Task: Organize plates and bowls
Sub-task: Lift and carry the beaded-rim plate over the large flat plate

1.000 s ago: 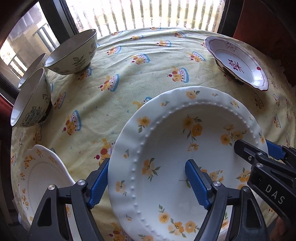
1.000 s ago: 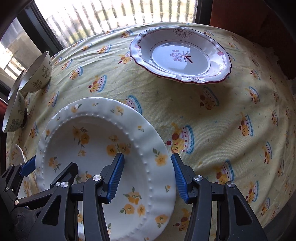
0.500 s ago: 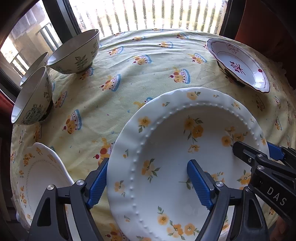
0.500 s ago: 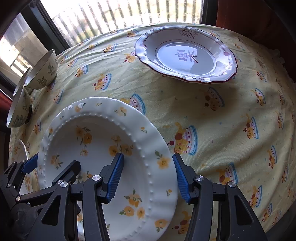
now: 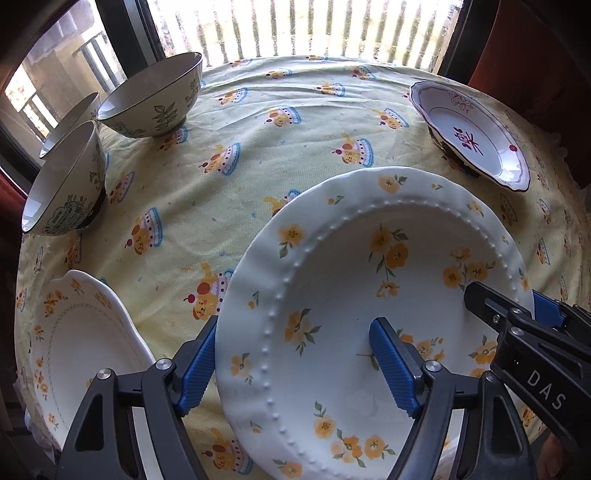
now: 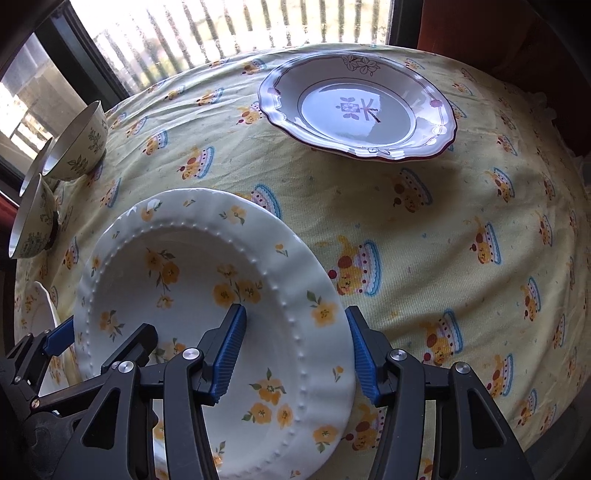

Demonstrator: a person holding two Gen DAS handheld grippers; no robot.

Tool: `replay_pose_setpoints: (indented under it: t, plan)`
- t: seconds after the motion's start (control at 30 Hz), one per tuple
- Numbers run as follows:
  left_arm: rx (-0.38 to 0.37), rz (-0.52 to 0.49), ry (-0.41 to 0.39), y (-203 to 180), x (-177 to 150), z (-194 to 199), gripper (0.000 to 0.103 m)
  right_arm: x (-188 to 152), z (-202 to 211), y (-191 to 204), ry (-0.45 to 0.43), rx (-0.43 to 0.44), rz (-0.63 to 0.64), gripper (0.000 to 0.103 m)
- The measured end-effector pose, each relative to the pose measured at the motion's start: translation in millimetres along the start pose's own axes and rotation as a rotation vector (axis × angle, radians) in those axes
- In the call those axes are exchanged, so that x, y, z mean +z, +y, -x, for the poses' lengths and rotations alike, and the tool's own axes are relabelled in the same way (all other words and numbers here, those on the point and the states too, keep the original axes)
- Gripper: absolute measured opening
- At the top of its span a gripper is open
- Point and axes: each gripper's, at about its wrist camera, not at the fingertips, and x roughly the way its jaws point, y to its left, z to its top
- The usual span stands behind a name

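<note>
A white plate with yellow flowers and a beaded rim [image 5: 369, 295] is held between both grippers above the yellow tablecloth. My left gripper [image 5: 295, 365] straddles its left rim, one blue pad outside and one inside. My right gripper [image 6: 295, 350] straddles its right rim [image 6: 295, 314] the same way, and shows in the left wrist view [image 5: 517, 314]. A maroon-edged plate [image 6: 354, 110] lies at the far right. A white scalloped plate [image 5: 81, 339] lies at the near left. Three leaf-patterned bowls [image 5: 155, 96] stand at the far left.
The round table's cloth [image 5: 280, 147] has a cartoon cake print. A window with bars [image 5: 295, 26] runs behind the table. A dark red chair back [image 6: 498, 29] stands at the far right.
The flowered plate and both grippers have shifted slightly toward the far right, closer to the maroon-edged plate. The grips on the plate are unchanged.
</note>
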Motion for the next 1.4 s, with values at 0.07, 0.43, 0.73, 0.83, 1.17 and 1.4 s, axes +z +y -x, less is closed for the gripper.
replay_pose_setpoints:
  t: [0.07, 0.43, 0.73, 0.83, 1.17, 1.4]
  plan:
    - [-0.007, -0.002, -0.007, 0, 1, 5, 0.08, -1, 7, -1, -0.01, -0.005, -0.006, 0.058]
    - [-0.055, -0.003, -0.043, 28, -2, 39, 0.079, -7, 40, 16, -0.063, -0.032, -0.043, 0.058]
    - [-0.069, -0.001, -0.088, 77, -16, 65, 0.079, -21, 65, 66, -0.105, -0.05, -0.034, 0.058]
    - [-0.074, 0.007, -0.101, 95, -22, 71, 0.079, -26, 70, 84, -0.114, -0.05, -0.037, 0.058]
    - [-0.089, 0.034, -0.1, 157, -45, 75, 0.079, -46, 73, 149, -0.126, -0.061, -0.022, 0.058]
    - [-0.104, 0.035, -0.083, 184, -55, 69, 0.079, -59, 69, 182, -0.115, -0.075, -0.026, 0.058]
